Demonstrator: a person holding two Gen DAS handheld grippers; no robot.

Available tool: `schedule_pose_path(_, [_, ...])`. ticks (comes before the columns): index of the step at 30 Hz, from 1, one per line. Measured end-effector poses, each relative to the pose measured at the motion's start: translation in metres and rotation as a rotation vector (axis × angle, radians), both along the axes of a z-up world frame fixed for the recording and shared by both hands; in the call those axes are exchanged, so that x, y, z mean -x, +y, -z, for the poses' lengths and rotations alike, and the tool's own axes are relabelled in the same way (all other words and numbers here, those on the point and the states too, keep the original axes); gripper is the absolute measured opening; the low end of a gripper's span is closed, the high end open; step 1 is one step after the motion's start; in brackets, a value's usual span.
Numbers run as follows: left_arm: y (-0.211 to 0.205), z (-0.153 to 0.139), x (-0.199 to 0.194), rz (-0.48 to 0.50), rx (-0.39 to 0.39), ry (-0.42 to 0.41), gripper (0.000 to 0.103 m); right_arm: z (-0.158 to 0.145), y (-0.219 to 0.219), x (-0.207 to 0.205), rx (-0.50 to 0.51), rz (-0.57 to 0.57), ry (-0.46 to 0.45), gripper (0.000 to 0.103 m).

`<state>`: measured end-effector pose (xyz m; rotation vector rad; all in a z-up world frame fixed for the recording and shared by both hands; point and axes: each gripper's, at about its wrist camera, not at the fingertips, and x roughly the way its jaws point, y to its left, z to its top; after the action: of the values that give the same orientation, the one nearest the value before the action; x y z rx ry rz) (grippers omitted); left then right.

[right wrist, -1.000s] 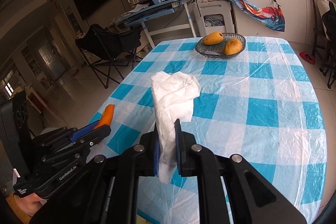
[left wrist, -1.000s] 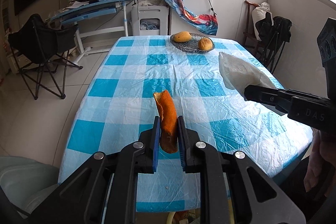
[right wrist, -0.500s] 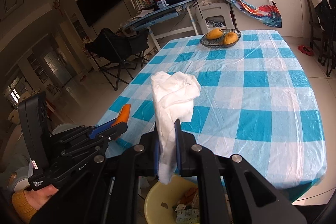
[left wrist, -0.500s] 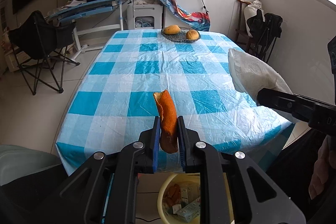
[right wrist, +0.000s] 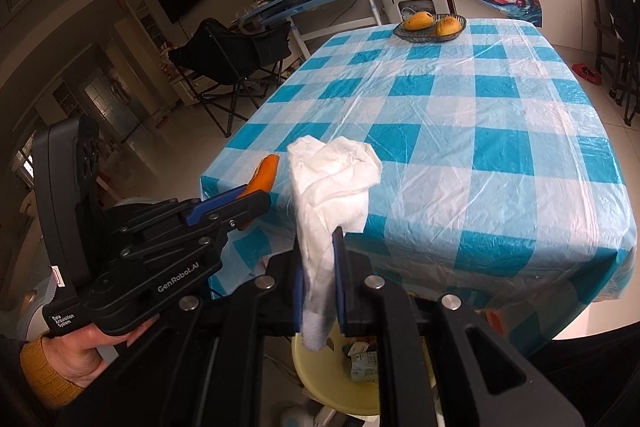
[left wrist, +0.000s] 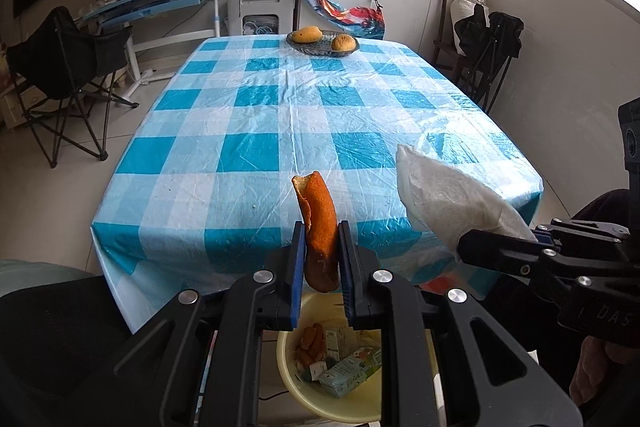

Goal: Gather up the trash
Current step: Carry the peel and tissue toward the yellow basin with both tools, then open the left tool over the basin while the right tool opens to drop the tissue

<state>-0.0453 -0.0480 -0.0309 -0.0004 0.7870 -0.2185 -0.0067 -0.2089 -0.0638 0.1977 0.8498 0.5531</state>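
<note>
Glossy, creased plastic tablecloth in a blue-and-white check. Beyond its near edge: matt black plastic left gripper with blue pads and bright metal screws; dull, pitted orange peel; soft crumpled white tissue; smooth pale-yellow plastic bin.

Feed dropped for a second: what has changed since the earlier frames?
Both grippers pulled back from over the checked table to above the yellow bin, now in view below. Unchanged: the left gripper grips the orange peel strip, and the right gripper grips the crumpled white tissue.
</note>
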Motion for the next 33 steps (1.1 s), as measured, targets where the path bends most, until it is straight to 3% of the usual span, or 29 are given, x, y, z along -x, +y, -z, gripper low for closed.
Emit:
schedule_pose_path(8, [-0.007,0.008,0.009,0.019,-0.017,0.036,0.015,0.010,0.003,0.010,0.034,-0.009,0.049,0.015])
schedule_pose_path(24, [-0.021,0.040,0.019,0.070,-0.032,0.196,0.015,0.034,0.011,0.019,0.144,-0.046,0.158,0.015])
schedule_pose_path(25, [-0.021,0.042,0.019,0.071,-0.035,0.207,0.015,0.036,0.013,0.020,0.156,-0.049,0.165,0.017])
schedule_pose_path(27, [-0.022,0.046,0.021,0.074,-0.042,0.226,0.015,0.038,0.014,0.021,0.180,-0.050,0.167,0.029])
schedule_pose_path(31, [-0.024,0.050,0.024,0.079,-0.054,0.245,0.016,0.039,0.012,0.022,0.187,-0.040,0.178,0.036])
schedule_pose_path(33, [-0.024,0.051,0.024,0.078,-0.055,0.252,0.020,0.038,0.010,0.023,0.191,-0.030,0.179,0.046])
